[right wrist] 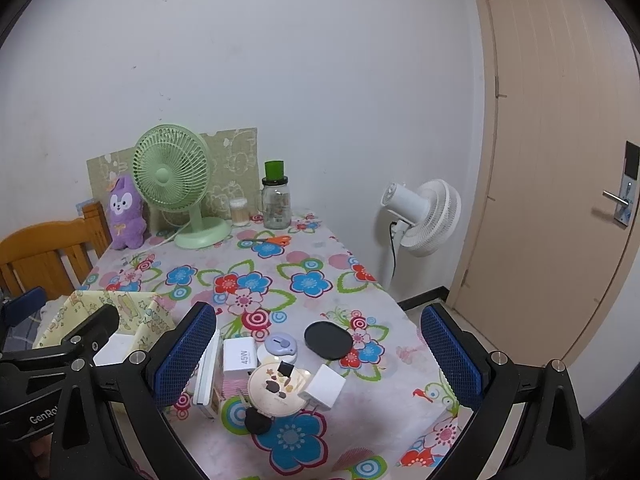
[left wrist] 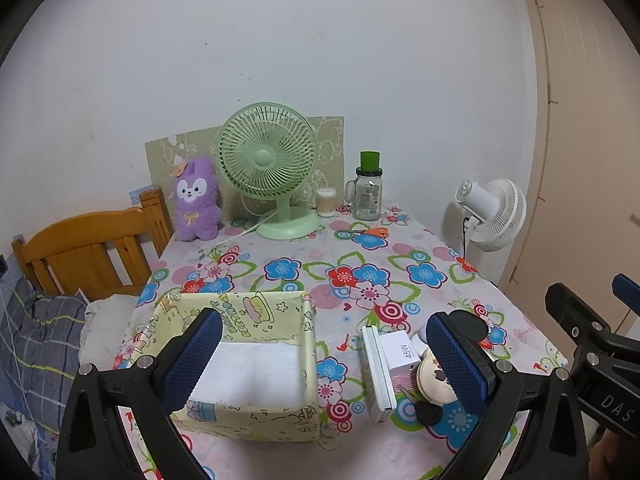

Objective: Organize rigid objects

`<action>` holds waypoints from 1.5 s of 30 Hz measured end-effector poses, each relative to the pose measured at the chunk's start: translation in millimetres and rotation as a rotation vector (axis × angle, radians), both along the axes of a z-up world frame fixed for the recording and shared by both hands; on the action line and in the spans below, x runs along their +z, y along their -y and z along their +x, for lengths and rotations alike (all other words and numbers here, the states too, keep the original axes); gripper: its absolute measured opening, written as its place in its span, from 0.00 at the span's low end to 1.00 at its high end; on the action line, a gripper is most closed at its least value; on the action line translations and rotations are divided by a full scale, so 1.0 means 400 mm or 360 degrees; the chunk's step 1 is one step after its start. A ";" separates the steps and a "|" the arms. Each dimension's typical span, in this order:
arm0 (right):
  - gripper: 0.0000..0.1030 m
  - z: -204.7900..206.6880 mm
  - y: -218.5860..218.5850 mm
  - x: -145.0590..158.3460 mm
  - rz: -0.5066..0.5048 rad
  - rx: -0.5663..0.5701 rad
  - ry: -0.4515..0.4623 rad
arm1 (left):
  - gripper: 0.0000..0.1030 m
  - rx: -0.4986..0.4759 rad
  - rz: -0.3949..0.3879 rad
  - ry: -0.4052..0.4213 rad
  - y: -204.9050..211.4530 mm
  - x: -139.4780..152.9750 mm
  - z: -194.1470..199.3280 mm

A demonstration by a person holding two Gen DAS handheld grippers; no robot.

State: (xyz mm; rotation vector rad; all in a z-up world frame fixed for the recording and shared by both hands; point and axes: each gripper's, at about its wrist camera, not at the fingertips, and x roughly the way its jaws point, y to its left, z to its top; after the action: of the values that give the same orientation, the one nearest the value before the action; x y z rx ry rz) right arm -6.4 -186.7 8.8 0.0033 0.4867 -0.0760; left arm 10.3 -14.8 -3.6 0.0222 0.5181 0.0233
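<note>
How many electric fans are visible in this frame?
2. A green desk fan stands at the table's far end beside the purple plush toy. A white fan stands on the floor, between table and door.

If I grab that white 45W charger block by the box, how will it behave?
The 45W charger looks like a rigid plastic block, so it should not flex. Its smooth, glossy faces may slip a little. It sits packed between the flat white case and the round tin, so neighbours will probably shift.
</note>
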 end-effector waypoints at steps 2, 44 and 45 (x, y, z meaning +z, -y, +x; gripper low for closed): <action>1.00 0.000 0.000 -0.001 0.0000 0.0002 -0.0002 | 1.00 0.0002 -0.0001 0.0000 0.000 0.000 -0.001; 1.00 0.023 0.022 -0.008 0.0010 0.0059 0.0001 | 0.99 0.0039 -0.0011 0.0019 0.034 -0.007 0.008; 1.00 0.026 0.024 -0.010 0.0007 0.0052 -0.0007 | 0.99 0.0036 -0.0012 0.0014 0.038 -0.010 0.010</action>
State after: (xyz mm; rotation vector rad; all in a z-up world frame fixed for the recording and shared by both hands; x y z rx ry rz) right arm 3.9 -196.4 4.7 -0.0006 0.4909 -0.0431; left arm 14.3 -30.0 -7.6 0.0087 0.5097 0.0433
